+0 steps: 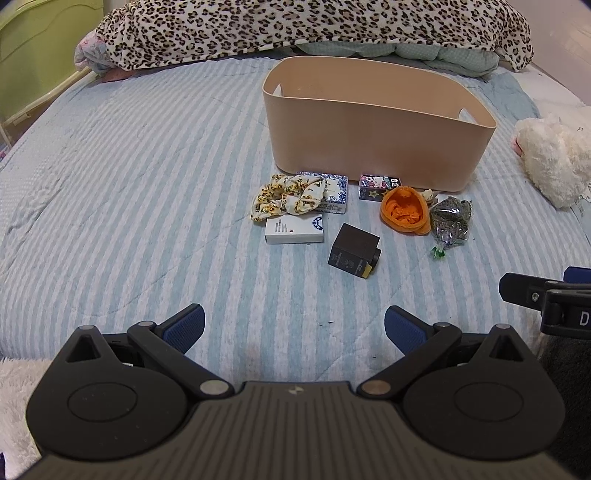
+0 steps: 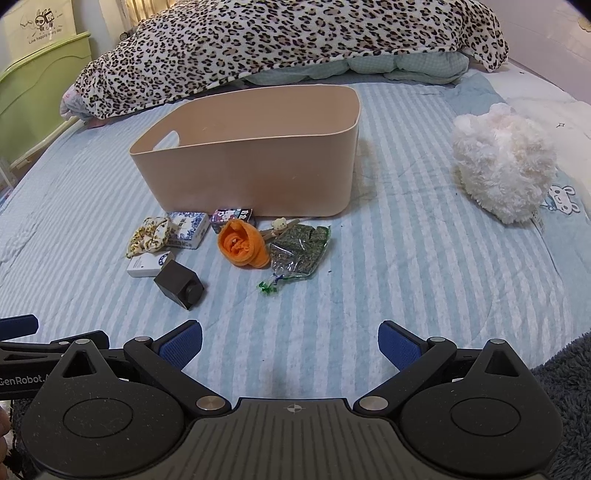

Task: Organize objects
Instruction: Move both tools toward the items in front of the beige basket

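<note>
A beige bin [image 1: 376,147] [image 2: 251,173] stands on the striped bed. In front of it lie a yellow flowered scrunchie [image 1: 286,197] [image 2: 147,234], a blue-white box [image 1: 334,192] [image 2: 186,229], a white box [image 1: 294,229] [image 2: 147,264], a black box [image 1: 352,251] [image 2: 177,282], a cartoon box [image 1: 376,186] [image 2: 231,218], an orange cloth [image 1: 406,214] [image 2: 242,243] and a bag of dried herbs [image 1: 450,221] [image 2: 299,251]. My left gripper [image 1: 293,328] is open and empty, short of the black box. My right gripper [image 2: 290,345] is open and empty, short of the bag.
A white plush toy [image 1: 554,162] [image 2: 502,162] lies to the right of the bin. A leopard-print blanket [image 1: 295,29] [image 2: 288,40] is heaped behind it. A green headboard [image 1: 33,55] stands at far left. The right gripper's edge [image 1: 546,299] shows at the left wrist view's right.
</note>
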{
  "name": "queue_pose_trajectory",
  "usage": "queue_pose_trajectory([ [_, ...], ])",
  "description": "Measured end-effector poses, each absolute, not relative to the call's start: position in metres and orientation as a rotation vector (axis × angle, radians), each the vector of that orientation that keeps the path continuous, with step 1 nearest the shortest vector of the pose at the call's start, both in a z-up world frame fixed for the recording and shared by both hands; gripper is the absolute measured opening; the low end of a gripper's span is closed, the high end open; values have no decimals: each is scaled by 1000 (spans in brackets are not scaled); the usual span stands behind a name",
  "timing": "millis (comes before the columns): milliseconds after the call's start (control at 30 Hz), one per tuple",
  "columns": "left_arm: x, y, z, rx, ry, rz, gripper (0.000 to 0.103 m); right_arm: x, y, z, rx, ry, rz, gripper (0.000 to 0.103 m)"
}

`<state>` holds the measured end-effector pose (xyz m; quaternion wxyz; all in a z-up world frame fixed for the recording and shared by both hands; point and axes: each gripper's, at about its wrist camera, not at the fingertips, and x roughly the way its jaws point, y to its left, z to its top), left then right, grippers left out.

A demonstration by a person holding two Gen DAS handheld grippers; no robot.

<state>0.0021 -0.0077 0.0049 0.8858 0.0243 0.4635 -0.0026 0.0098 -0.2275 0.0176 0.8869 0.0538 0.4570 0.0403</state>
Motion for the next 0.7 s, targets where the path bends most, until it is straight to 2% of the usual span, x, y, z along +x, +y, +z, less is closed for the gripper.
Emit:
queue_pose_trajectory([
  [700,7,-18,1,88,957,-36,103,12,-229,16,112,953,72,103],
])
